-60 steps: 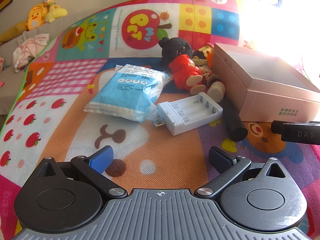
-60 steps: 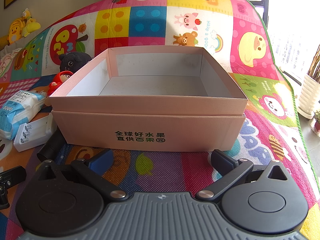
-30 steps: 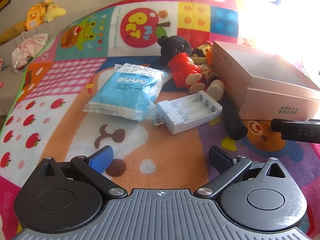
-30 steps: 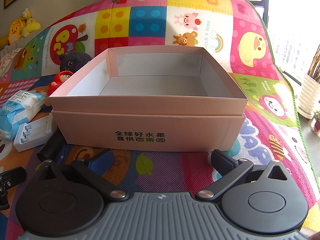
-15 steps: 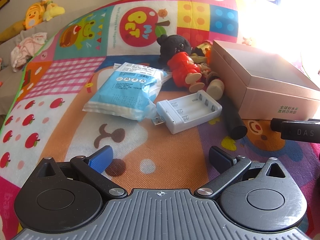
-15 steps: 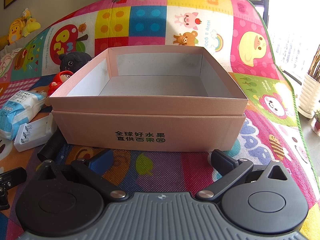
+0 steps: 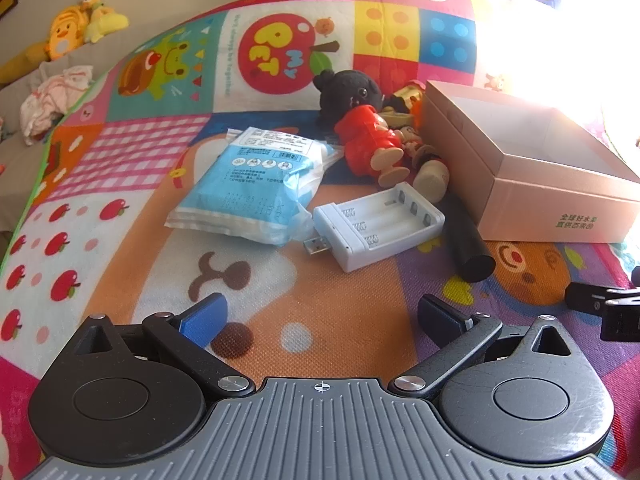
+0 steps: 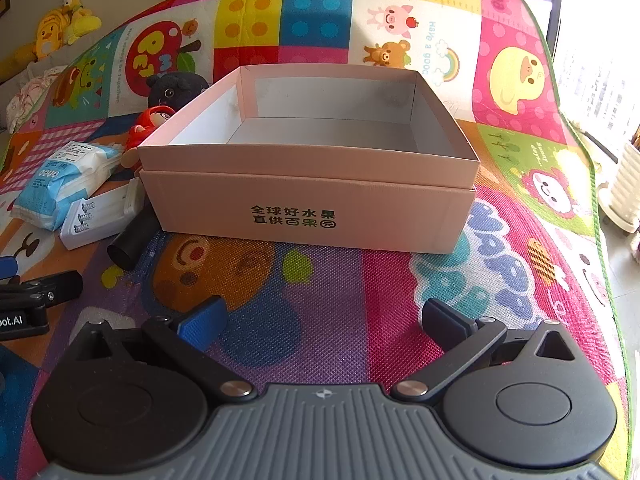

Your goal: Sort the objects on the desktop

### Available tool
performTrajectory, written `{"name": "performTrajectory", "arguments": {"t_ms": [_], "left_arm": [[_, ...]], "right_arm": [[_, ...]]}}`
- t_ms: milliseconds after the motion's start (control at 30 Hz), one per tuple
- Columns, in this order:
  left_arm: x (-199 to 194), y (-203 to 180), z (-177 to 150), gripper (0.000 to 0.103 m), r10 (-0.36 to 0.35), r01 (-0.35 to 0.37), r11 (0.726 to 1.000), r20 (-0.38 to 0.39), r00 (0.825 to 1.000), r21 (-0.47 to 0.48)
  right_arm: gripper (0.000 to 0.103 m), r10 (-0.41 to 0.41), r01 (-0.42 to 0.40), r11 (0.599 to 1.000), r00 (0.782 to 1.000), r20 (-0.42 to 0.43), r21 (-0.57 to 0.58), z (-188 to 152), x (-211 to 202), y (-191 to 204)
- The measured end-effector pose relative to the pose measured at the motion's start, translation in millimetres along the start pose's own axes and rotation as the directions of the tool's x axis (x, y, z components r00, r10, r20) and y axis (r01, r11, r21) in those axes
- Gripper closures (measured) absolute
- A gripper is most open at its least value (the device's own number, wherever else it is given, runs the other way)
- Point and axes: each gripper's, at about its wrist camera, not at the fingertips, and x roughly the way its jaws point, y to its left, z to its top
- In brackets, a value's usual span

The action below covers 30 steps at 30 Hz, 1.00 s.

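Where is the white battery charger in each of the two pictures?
Left wrist view: the white battery charger lies near the middle, slots up, USB plug pointing left, just right of the blue wipes pack.
Right wrist view: the charger is at the left edge, partly cut off by the box corner.
Shared landmark: the pink cardboard box with the black tube lying beside it.
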Motion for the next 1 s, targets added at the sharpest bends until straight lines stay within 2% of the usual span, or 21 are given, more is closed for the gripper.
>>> {"name": "performTrajectory", "arguments": {"t_ms": [133, 233, 300, 433, 500, 533, 600, 667, 767, 833, 867, 1000], "left_arm": [[0.4, 0.6, 12.3, 0.000, -0.018, 0.017, 1.000, 0.015, 1.000, 0.011], [-2.1, 3.8, 21.2, 0.000, -0.004, 0.004, 1.000, 0.038, 0.999, 0.006], [-5.2, 10.3, 23.6, 0.000, 0.015, -0.014, 1.000, 0.047, 0.999, -0.010], [-13.9, 32.3, 25.6, 0.000, 0.054, -0.050, 0.997, 0.060, 0.997, -0.065], [-16.0, 43.2, 25.7, 0.000, 0.070, -0.064, 0.993, 0.058, 0.996, -0.100], [-15.8, 47.9, 26.0, 0.000, 0.076, -0.070, 0.991, 0.054, 0.996, -0.117], [-15.8, 54.1, 25.5, 0.000, 0.083, -0.076, 0.988, 0.047, 0.995, -0.136], [-16.3, 56.4, 23.9, 0.000, 0.082, -0.075, 0.988, 0.041, 0.996, -0.138], [-18.6, 55.2, 20.5, 0.000, 0.069, -0.064, 0.990, 0.034, 0.997, -0.127], [-18.4, 53.5, 18.2, 0.000, 0.064, -0.060, 0.991, 0.025, 0.998, -0.121], [-17.5, 52.3, 17.6, 0.000, 0.063, -0.060, 0.991, 0.020, 0.998, -0.121], [-17.0, 44.6, 15.6, 0.000, 0.039, -0.038, 0.993, 0.010, 0.999, -0.113]], "right_arm": [[0.000, 0.000, 0.000, 1.000, 1.000, 0.001, -0.006, 0.5, 0.0, 0.1], [0.000, 0.021, -0.021, 1.000, 1.000, -0.005, -0.019, 2.5, 1.1, 1.5], [0.000, 0.102, -0.104, 0.992, 0.994, -0.028, -0.070, 8.1, 0.0, 7.2], [0.004, 0.240, -0.224, 0.954, 0.969, 0.059, -0.198, 13.5, -19.1, 36.4], [0.025, 0.288, -0.265, 0.927, 0.956, 0.053, -0.264, 17.1, -20.0, 58.9], [0.030, 0.298, -0.277, 0.921, 0.954, 0.038, -0.274, 18.2, -16.9, 66.7], [0.051, 0.302, -0.290, 0.911, 0.953, -0.007, -0.292, 21.3, -3.7, 87.1], [0.058, 0.292, -0.285, 0.913, 0.956, -0.022, -0.293, 20.7, 5.5, 97.0], [0.079, 0.295, -0.284, 0.915, 0.955, -0.002, -0.286, 23.5, 5.7, 96.9], [0.085, 0.306, -0.294, 0.915, 0.952, -0.004, -0.277, 24.2, 2.5, 91.1], [0.098, 0.313, -0.302, 0.912, 0.950, -0.004, -0.279, 23.2, -0.9, 87.3], [0.100, 0.368, -0.357, 0.888, 0.930, -0.016, -0.289, 10.4, -24.0, 62.7]]}}
